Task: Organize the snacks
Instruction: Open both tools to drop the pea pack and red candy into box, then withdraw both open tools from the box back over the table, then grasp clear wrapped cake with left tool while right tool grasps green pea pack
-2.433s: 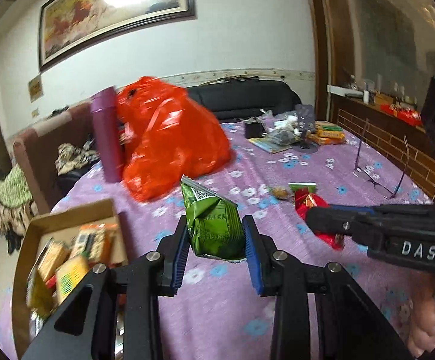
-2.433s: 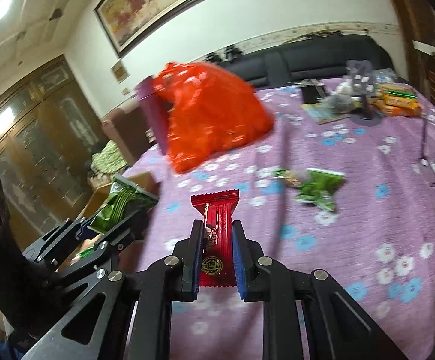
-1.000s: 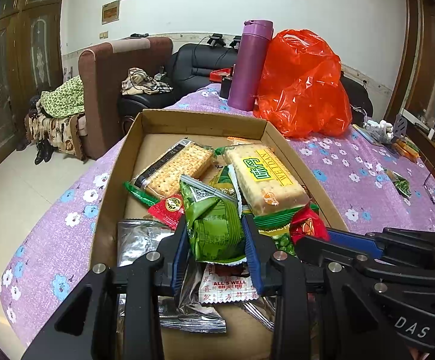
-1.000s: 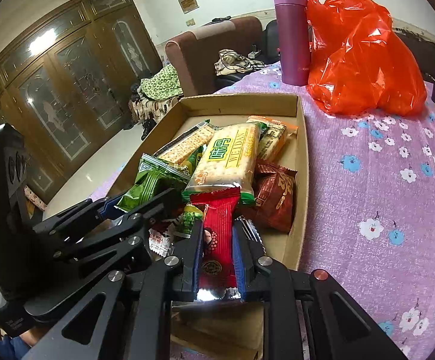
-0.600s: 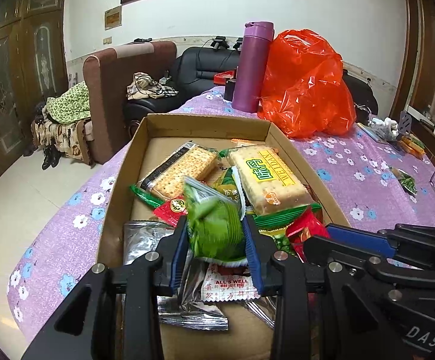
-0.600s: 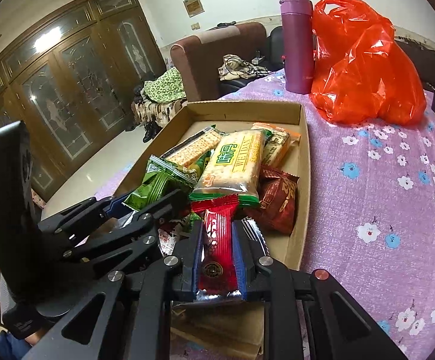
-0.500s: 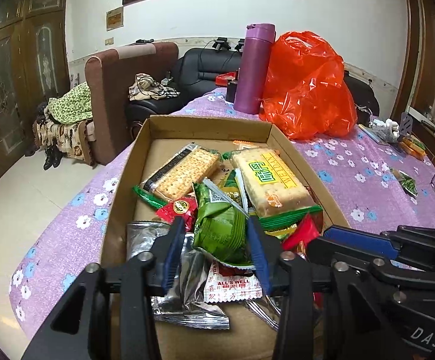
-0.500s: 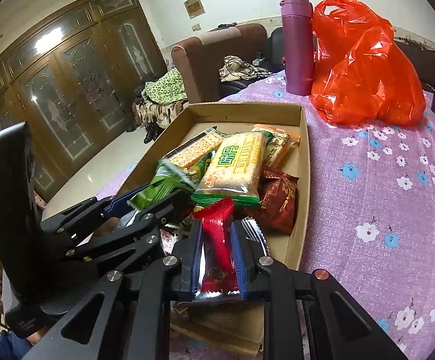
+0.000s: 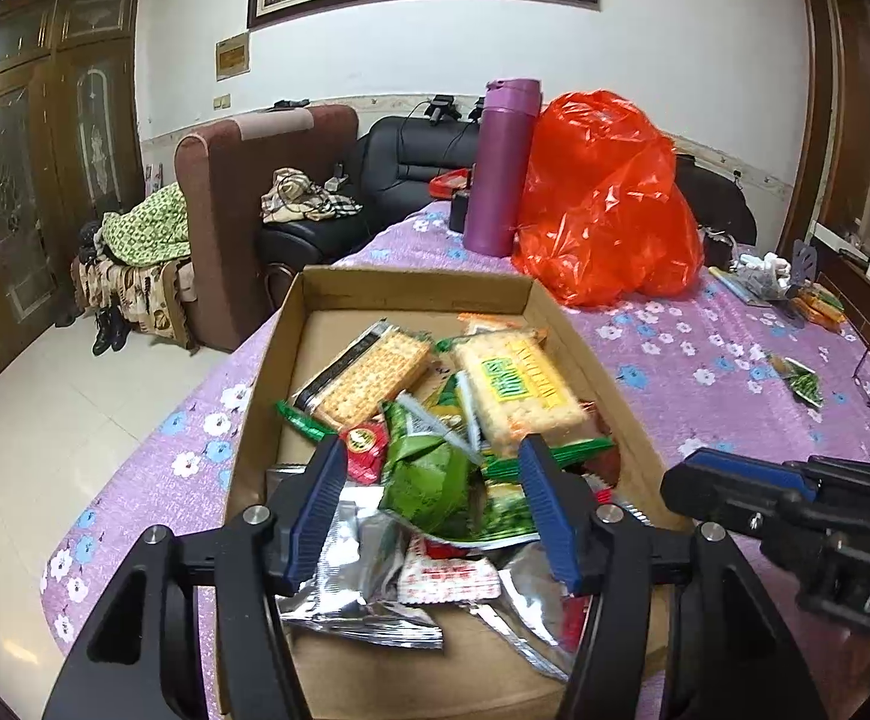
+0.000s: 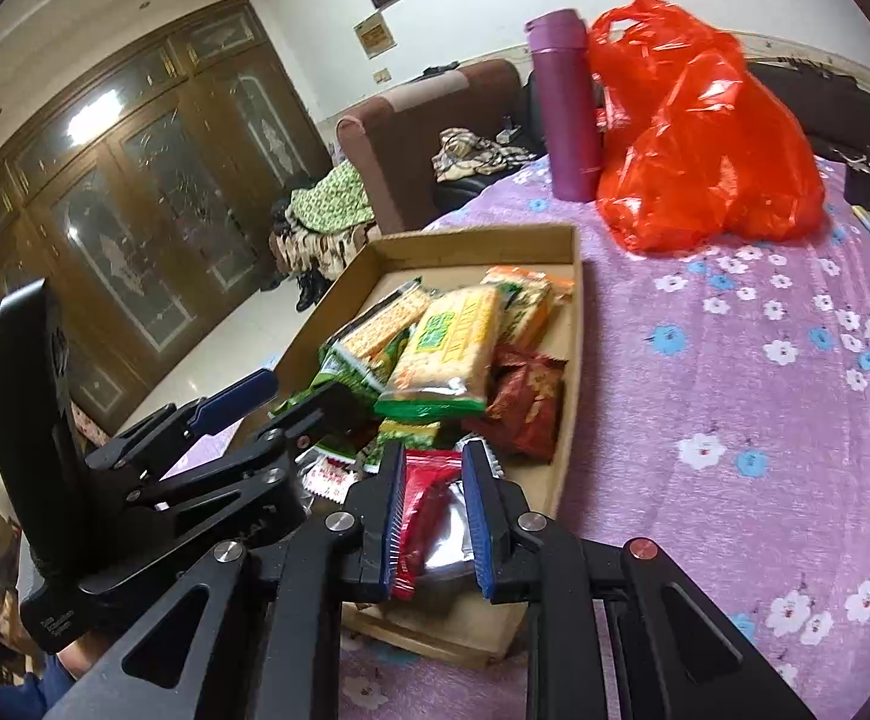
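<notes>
Purple flowered cloth covers the bench point(image 9: 705, 360), where a cardboard box point(image 9: 267, 372) holds piled snacks. Left gripper point(image 9: 429, 507) hangs over it, jaws just spreading, clear of the green packet point(image 9: 429, 477) lying on the pile (pads not touching). Right gripper point(image 10: 432, 519) has its jaws nearly closed, pinching a red wrapper point(image 10: 423, 504) above the box's near end.

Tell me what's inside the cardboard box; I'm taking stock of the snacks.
The cardboard box holds cracker packs, a yellow biscuit pack, a green packet between the open left gripper fingers, and red and silver wrappers. Whatever lies under the pile is covered.
</notes>
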